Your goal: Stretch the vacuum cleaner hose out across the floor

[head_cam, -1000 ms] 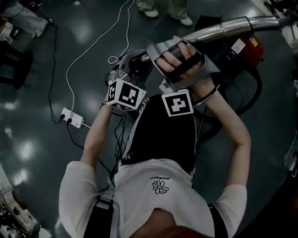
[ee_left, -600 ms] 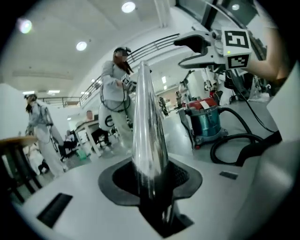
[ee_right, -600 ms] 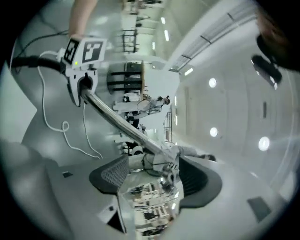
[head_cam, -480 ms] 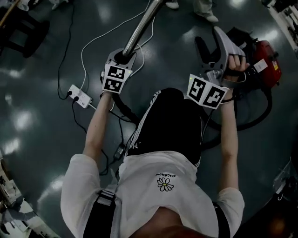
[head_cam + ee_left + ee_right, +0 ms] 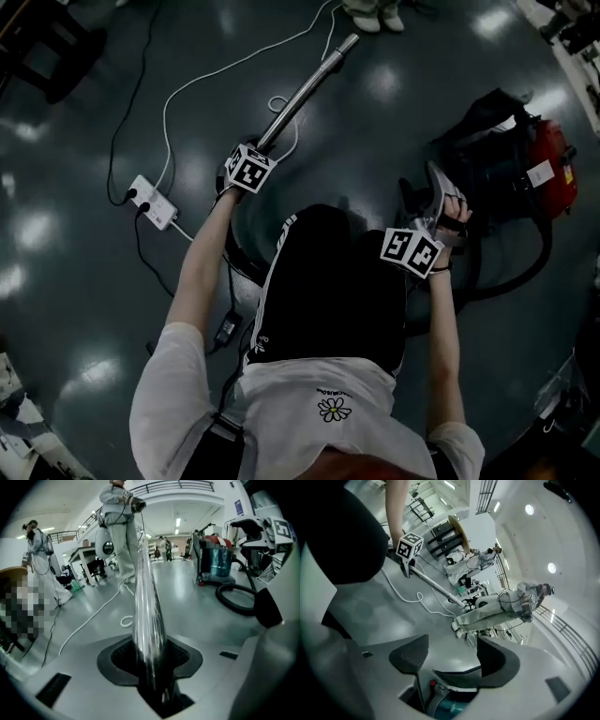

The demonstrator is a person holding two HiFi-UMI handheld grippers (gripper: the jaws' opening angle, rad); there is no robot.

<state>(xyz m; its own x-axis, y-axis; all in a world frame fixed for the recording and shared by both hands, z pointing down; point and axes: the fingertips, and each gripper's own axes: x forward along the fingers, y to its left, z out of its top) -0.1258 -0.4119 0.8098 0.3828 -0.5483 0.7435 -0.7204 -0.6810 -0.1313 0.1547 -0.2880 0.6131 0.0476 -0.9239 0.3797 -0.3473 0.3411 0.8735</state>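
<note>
Down on the dark, glossy floor (image 5: 75,309), the left gripper (image 5: 253,150) has its jaws closed tight on the near end of the cleaner's metal wand (image 5: 305,89). The wand points away from the person towards the feet of a bystander (image 5: 373,17); whether its far tip touches the floor I cannot tell. On the other side, the right gripper (image 5: 424,195) hangs just beside the red vacuum cleaner (image 5: 539,159). Its jaws have just been opening and now stand wide apart, with nothing pressed between the pads and only part of the cleaner's body showing beyond them. The black hose (image 5: 525,267) lies in a curl on the floor close to the cleaner, and its join with the wand is hidden behind the person's leg. A white cable (image 5: 202,84) and a power strip (image 5: 150,199) lie to the left of the wand, apart from it. By my reading the task is only part way: the wand end is in hand and aimed outward, but the hose is not yet drawn straight. What is left, I judge, is to carry the wand farther from the cleaner until the loop pulls out flat.
</note>
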